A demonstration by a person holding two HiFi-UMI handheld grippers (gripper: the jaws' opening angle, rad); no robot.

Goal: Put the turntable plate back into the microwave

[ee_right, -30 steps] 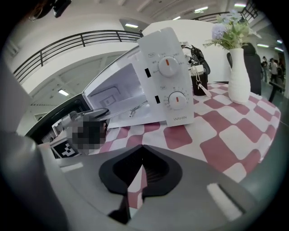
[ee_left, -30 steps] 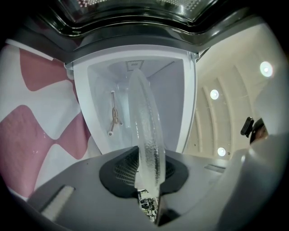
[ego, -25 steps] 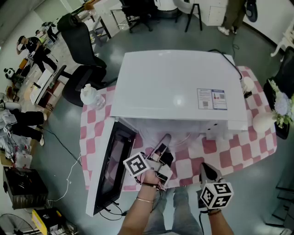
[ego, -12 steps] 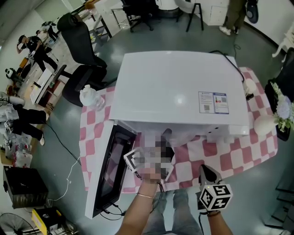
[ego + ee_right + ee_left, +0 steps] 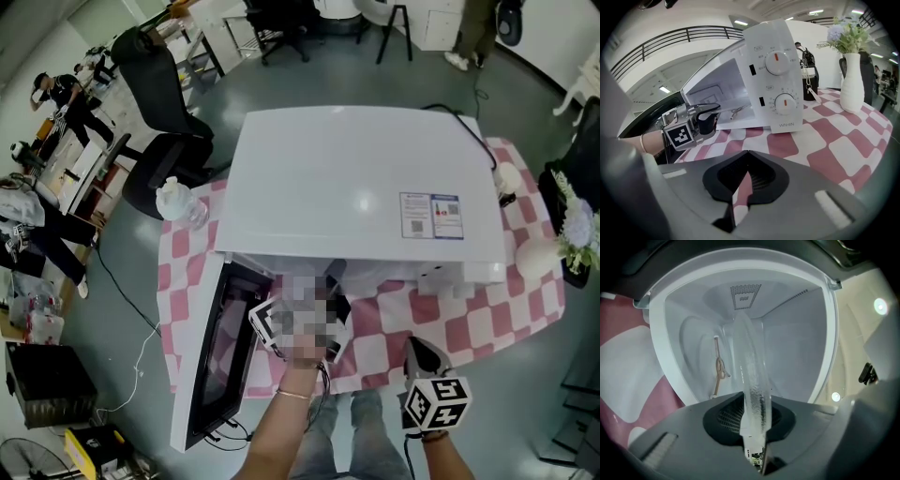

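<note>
Jaws, left gripper point(image 5: 754, 437): narrow, clamped on the near rim of the turntable plate point(image 5: 751, 366).

Item 1, turntable plate. Clear glass disc, seen edge-on along the jaws. Its plane runs straight ahead from the grip, with the far rim already inside the cavity point(image 5: 801, 348). It is carried clear of every wall, with nothing under it.

Item 2, cavity. White and lit, with a vent grille at the back. On the wall at the picture's left is a small tan looped fitting point(image 5: 719, 369), kind unclear. The pink checked cloth also shows on that side, so this wall is judged to be the cavity floor and the plate to lie flat above it.

Item 3, microwave point(image 5: 361, 178). It stands on the worktop point(image 5: 450, 319) with its door point(image 5: 211, 361) swung open to the left.

Item 4, right gripper point(image 5: 745, 185). Jaws together with nothing between them, aimed down at the cloth in front of the control panel point(image 5: 778, 70), well apart from the cavity mouth.

Relation governing the next move: the seat lies ahead of the left jaws and to the plate's floor side. The judged course is farther in along the grip line, then down. The left hand is nearer and the right has no part in it.
</note>
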